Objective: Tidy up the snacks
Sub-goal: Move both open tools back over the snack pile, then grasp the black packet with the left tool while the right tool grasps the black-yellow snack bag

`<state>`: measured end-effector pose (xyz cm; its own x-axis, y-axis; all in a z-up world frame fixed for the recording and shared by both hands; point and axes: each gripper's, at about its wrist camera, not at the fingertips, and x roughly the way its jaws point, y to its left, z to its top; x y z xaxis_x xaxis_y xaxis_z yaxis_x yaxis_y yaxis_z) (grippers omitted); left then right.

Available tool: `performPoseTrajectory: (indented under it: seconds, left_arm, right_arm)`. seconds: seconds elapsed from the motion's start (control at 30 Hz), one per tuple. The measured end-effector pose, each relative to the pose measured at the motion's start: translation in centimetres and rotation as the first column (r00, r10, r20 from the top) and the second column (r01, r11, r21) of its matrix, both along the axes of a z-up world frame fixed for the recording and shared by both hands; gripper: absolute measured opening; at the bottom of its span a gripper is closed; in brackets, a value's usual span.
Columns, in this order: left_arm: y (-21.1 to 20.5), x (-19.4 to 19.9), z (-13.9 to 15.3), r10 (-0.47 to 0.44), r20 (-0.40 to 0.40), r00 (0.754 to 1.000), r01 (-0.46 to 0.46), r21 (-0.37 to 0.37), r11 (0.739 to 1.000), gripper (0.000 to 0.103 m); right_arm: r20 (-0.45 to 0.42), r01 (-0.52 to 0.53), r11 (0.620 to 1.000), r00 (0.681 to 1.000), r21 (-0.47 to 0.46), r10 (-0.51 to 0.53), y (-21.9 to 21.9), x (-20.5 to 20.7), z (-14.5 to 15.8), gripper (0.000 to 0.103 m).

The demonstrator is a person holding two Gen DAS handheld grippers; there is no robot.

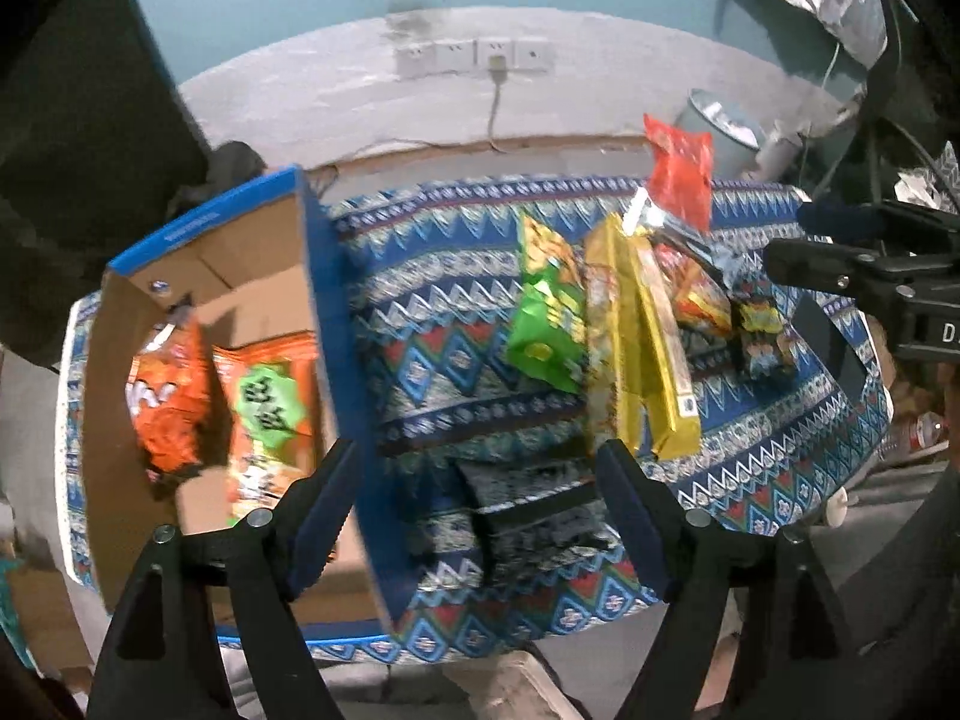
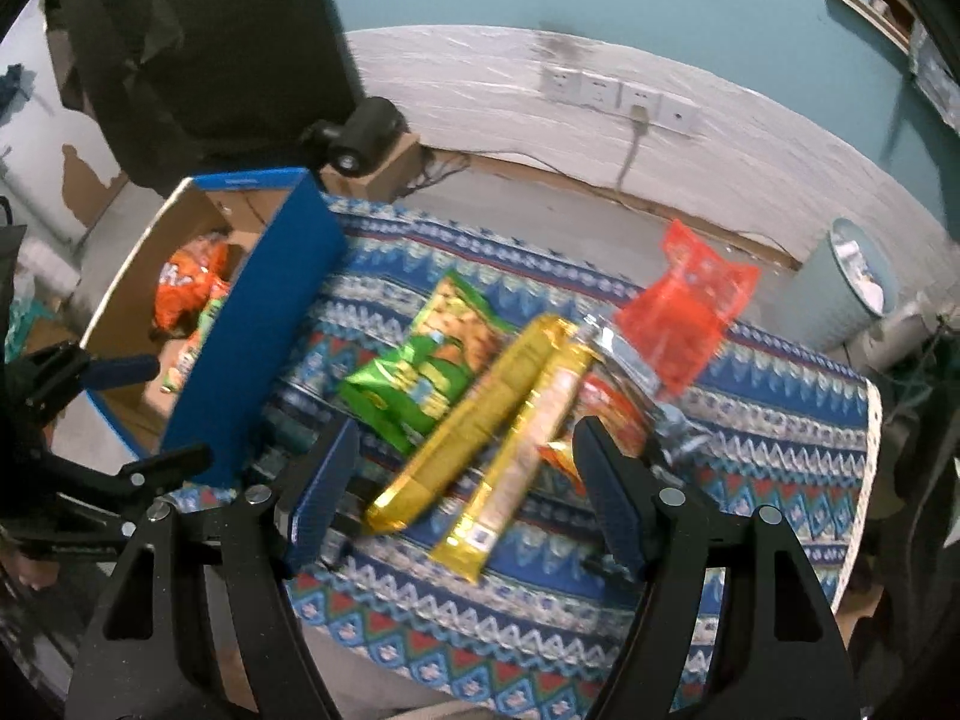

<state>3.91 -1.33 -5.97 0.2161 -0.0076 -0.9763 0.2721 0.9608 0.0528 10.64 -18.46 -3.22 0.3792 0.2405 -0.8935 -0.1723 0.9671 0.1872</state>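
Observation:
A blue cardboard box point(image 1: 312, 252) point(image 2: 264, 300) stands at the table's left with orange snack bags point(image 1: 174, 396) point(image 2: 192, 288) inside. On the patterned cloth lie green snack bags point(image 1: 549, 324) point(image 2: 420, 378), two long gold packets point(image 1: 642, 348) point(image 2: 480, 426), a red bag point(image 1: 684, 174) point(image 2: 690, 312) and small orange and dark packets point(image 1: 762, 330). My left gripper point(image 1: 474, 468) is open and empty, its jaws straddling the box's right wall. My right gripper point(image 2: 465, 456) is open and empty just above the gold packets; it also shows in the left wrist view point(image 1: 840, 276).
The table's cloth point(image 2: 750, 438) ends at edges near and right. A grey bin point(image 1: 720, 132) point(image 2: 852, 282) stands behind on the right. Wall sockets with a cable point(image 2: 624, 96) and a black camera point(image 2: 360, 132) are behind the table.

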Motion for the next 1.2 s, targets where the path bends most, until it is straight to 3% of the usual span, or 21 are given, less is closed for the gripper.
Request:
performPoseTrajectory:
  seconds: [0.2,0.47,0.67,1.03,1.2]
  left_arm:
    - [-1.8,0.0,-3.0,0.008,-0.087,0.996,-0.008,-0.006,1.000,0.081]
    - [-2.8,-0.1,-5.9,0.022,-0.137,0.990,-0.019,0.025,1.000,0.081]
    - [-2.3,0.1,-7.4,0.072,-0.198,0.978,-0.077,-0.017,0.997,0.081]
    - [-0.2,0.2,-9.1,0.085,-0.236,0.968,-0.080,0.031,0.996,0.081]
    - [1.3,0.3,-9.7,0.148,-0.260,0.954,-0.152,0.007,0.988,0.082]
  right_arm:
    - [-0.029,0.050,0.999,0.998,-0.013,-0.050,-3.3,-1.1,-1.8,0.074]
    - [-0.075,0.116,0.993,0.990,-0.025,-0.118,-6.7,-2.0,-4.2,0.075]
    - [-0.092,0.108,0.994,0.990,-0.028,-0.111,-7.0,-2.5,-5.1,0.075]
    - [-0.111,0.115,0.993,0.987,-0.041,-0.119,-7.2,-2.4,-5.8,0.075]
    - [-0.120,0.100,0.994,0.987,-0.048,-0.105,-6.8,-2.5,-6.1,0.075]
